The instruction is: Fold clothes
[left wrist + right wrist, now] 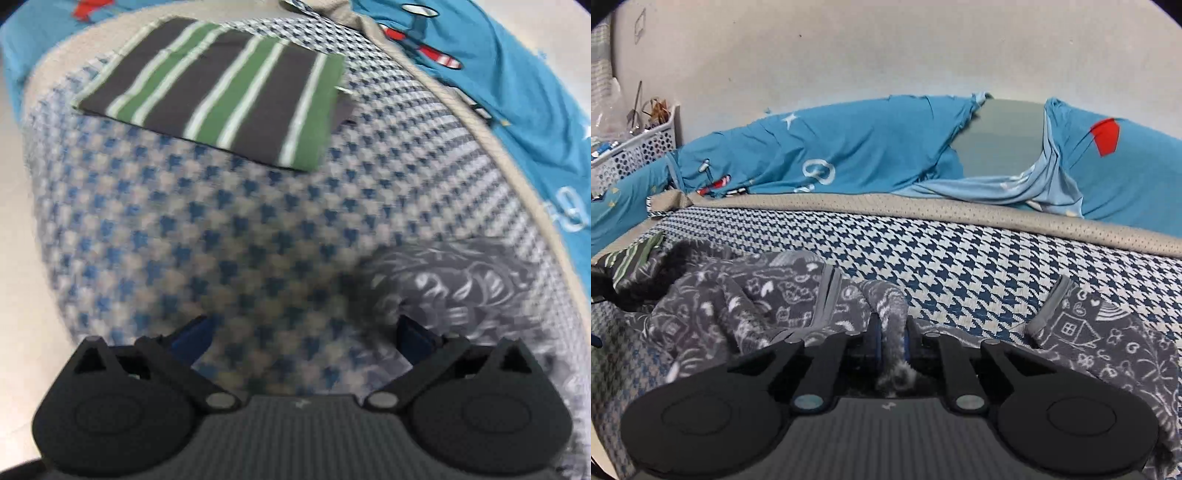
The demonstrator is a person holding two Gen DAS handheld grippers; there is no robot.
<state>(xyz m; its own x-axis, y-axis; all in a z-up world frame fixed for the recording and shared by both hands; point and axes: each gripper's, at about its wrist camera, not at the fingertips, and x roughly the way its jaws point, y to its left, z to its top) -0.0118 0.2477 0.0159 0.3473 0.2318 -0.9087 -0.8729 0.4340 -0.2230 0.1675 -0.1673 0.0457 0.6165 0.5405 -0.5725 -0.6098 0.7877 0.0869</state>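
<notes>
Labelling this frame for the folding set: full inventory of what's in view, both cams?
striped garment: 1, grey, green and white, folded flat on the houndstooth cover
patterned garment: 1, dark grey with white doodles, crumpled on the cover
houndstooth cover: 1, blue and white, beige border
blue sheet: 1, teal with printed shapes, behind the cover
basket: 1, white, far left by the wall
left gripper: 1, black, open above the cover
right gripper: 1, black, shut on the patterned garment

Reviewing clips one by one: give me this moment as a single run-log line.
left gripper: open, empty | right gripper: shut on grey patterned garment | striped garment: folded flat on houndstooth cover
</notes>
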